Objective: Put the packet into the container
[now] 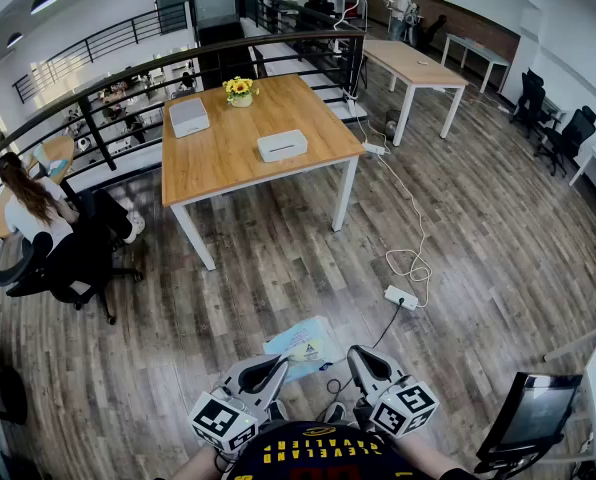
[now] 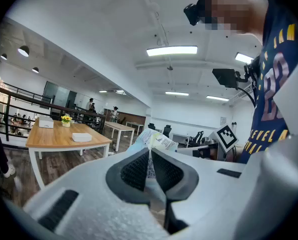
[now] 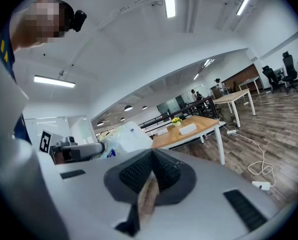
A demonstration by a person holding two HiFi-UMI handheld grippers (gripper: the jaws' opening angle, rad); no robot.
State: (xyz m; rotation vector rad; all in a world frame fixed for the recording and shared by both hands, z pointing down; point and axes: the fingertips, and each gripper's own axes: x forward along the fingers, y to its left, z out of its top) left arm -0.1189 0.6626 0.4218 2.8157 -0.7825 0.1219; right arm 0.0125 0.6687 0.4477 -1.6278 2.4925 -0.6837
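Head view: at lower centre the left gripper carries the packet out front, above the floor. The right gripper rides beside it. The table stands well apart at upper centre with 2 lidded pieces, a near white box and a far white box. Which one is the container I cannot tell.

Left gripper view: the jaws are clamped on the packet's edge, so it stands upright.

Right gripper view: the jaws are pressed together on nothing, probably kept free for a lid.

Yellow letters "EVEL", partly cut off, on the person's dark blue jersey; print on the pale plastic packet illegible.
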